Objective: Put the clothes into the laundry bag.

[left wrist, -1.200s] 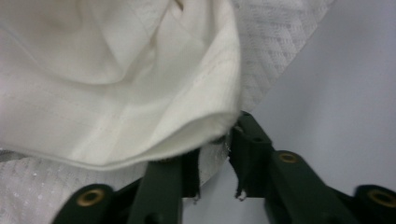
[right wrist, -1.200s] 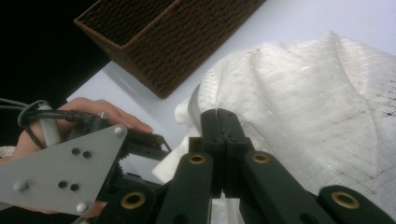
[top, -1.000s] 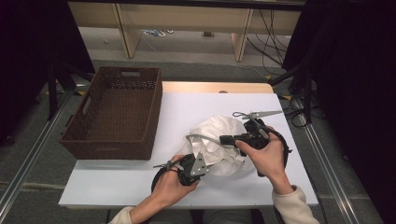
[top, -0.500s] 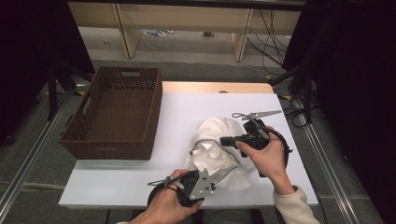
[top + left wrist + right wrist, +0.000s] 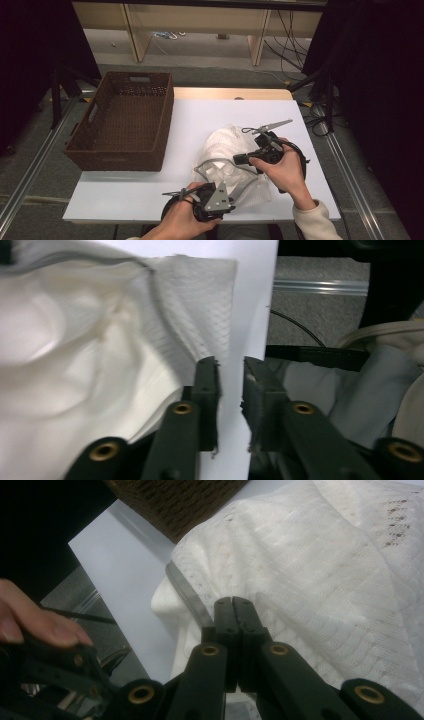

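White mesh laundry bag (image 5: 227,162) lies on the white table (image 5: 210,115), near-right part, just right of the brown wicker basket (image 5: 122,122) but apart from it. Bag is see-thru netting w/ a grey zip/edge band (image 5: 212,164) curving across its front; white fabric bunched inside makes it lumpy and rounded, w/ a flat, emptier mesh corner spread toward the near table edge. In the right gripper view the cloth shows a waffle-like weave and a few small brown flecks near the top. Right gripper (image 5: 240,159) sits over the bag's middle, jaws pressed together; in its own view (image 5: 234,607) they meet at the bag's grey band, pinching it as far as I can tell. Left gripper (image 5: 200,197) is at the near edge by the bag's flat corner; its jaws have just been opening and in its own view (image 5: 230,371) stand apart w/ a narrow gap, bare table showing between them, mesh edge just beside the one jaw, not clamped.
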The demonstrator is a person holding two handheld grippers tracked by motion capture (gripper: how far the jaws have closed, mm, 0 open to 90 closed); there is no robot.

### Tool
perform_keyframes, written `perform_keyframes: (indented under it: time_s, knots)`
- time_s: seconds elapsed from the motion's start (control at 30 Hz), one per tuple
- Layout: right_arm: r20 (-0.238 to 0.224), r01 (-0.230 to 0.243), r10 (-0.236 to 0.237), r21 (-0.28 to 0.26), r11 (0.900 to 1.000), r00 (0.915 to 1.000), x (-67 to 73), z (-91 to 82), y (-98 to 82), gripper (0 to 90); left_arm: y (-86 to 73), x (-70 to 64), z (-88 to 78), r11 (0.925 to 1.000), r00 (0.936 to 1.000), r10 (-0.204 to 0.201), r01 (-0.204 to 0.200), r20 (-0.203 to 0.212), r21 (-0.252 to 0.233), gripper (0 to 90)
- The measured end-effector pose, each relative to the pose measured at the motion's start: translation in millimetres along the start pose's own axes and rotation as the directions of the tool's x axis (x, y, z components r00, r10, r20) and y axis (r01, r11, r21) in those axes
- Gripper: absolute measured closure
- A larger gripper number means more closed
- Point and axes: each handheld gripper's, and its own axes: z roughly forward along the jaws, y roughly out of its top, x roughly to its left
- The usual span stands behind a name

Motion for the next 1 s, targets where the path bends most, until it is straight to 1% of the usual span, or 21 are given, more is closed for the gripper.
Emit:
perform_keyframes:
  time_s: [0.07,0.13,0.2,0.23,0.27,0.3,0.33,0.37,0.4,0.43,0.47,0.5,0.53,0.63,0.67,0.7,0.77,0.83,0.87,0.93,1.0]
  knots:
    - [0.0,0.004,-0.004,-0.003,1.0,1.0,-0.6,-0.7,0.2,90.0,-4.6,3.2,-12.6,0.9983,0.999,-0.045,0.045,-0.001,-0.036,68.4]
    - [0.011,0.01,-0.01,-0.004,1.0,0.9999,-0.9,-1.1,0.5,90.0,-6.9,7.7,-24.7,0.9966,0.9979,-0.062,0.061,-0.02,-0.055,66.7]
    - [0.015,0.007,-0.007,-0.003,1.0,0.9999,-0.5,-0.7,0.7,90.0,-8.7,14.2,-32.6,0.9965,0.9963,-0.063,0.059,-0.059,-0.059,67.9]
    - [0.005,-0.005,0.005,0.002,1.0,1.0,0.7,-0.1,0.5,90.0,-10.2,17.5,-33.3,0.9979,0.9951,-0.049,0.045,-0.086,-0.048,68.2]
    - [0.005,0.013,-0.013,-0.003,1.0,0.9999,-0.2,0.8,0.7,90.0,-11.8,21.2,-33.3,0.9999,0.9939,-0.004,0.003,-0.11,-0.014,67.5]
    - [0.011,0.008,-0.008,-0.001,1.0,0.9999,0.8,0.6,0.6,90.0,-13.5,22.9,-31.0,0.9998,0.9918,0.018,-0.018,-0.127,0.003,66.0]
    - [0.011,0.011,-0.011,-0.001,1.0,0.9999,1.0,0.6,0.7,90.0,-15.4,24.8,-28.1,0.9993,0.9902,0.037,-0.036,-0.134,0.008,63.2]
    - [0.006,0.0,0.0,0.005,1.0,1.0,2.1,0.3,0.5,90.0,-16.6,26.0,-24.6,0.999,0.9898,0.045,-0.045,-0.135,0.004,59.0]
    - [0.013,0.012,-0.012,0.0,1.0,0.9998,1.2,0.2,0.6,90.0,-16.7,25.9,-22.1,0.9989,0.9901,0.047,-0.045,-0.132,0.013,52.8]
    - [0.013,0.011,-0.011,0.0,1.0,0.9999,1.1,0.2,0.7,90.0,-16.2,25.7,-18.0,0.9972,0.9874,0.075,-0.074,-0.139,0.015,49.6]
    - [0.011,0.01,-0.01,-0.001,1.0,0.9999,0.6,0.8,0.7,90.0,-15.5,24.9,-14.1,0.9966,0.9878,0.082,-0.082,-0.132,0.004,48.7]
    - [0.003,0.013,-0.013,-0.001,1.0,0.9999,0.2,1.7,0.7,90.0,-13.9,24.7,-10.5,0.995,0.9867,0.1,-0.1,-0.128,0.005,47.8]
    - [0.015,0.014,-0.014,0.003,1.0,0.9998,0.3,1.8,0.7,90.0,-12.9,24.3,-5.6,0.9939,0.9864,0.11,-0.11,-0.122,0.01,48.2]
    - [0.01,0.011,-0.011,0.004,1.0,0.9999,0.9,3.2,0.6,90.0,-10.6,26.8,8.9,0.9895,0.9836,0.141,-0.137,-0.112,0.046,51.6]
    - [0.011,0.013,-0.013,0.005,1.0,0.9999,1.4,2.9,0.6,90.0,-9.9,27.3,13.6,0.9868,0.9812,0.156,-0.15,-0.114,0.061,53.3]
    - [0.009,0.021,-0.022,0.002,1.0,0.9997,0.9,2.9,0.7,90.0,-9.2,27.3,18.1,0.9855,0.9815,0.16,-0.153,-0.105,0.073,54.7]
    - [0.006,0.017,-0.018,0.003,1.0,0.9998,1.0,2.9,0.6,90.0,-8.4,28.7,25.3,0.9846,0.9804,0.162,-0.153,-0.111,0.083,59.4]
    - [0.011,0.018,-0.018,0.004,1.0,0.9998,1.0,3.0,0.6,90.0,-8.0,30.8,32.6,0.982,0.9767,0.171,-0.159,-0.129,0.102,65.0]
    - [0.01,0.017,-0.017,0.005,1.0,0.9998,1.1,3.1,0.6,90.0,-7.5,32.6,36.7,0.9855,0.9798,0.152,-0.14,-0.13,0.097,67.6]
    - [0.009,0.012,-0.012,0.006,1.0,0.9999,1.8,3.1,0.5,90.0,-6.2,36.7,40.3,0.9858,0.9785,0.146,-0.131,-0.146,0.105,75.7]
    - [0.001,0.012,-0.012,0.008,1.0,0.9999,2.0,3.1,0.5,90.0,-4.2,42.3,44.1,0.9955,0.9854,0.077,-0.067,-0.152,0.068,83.2]
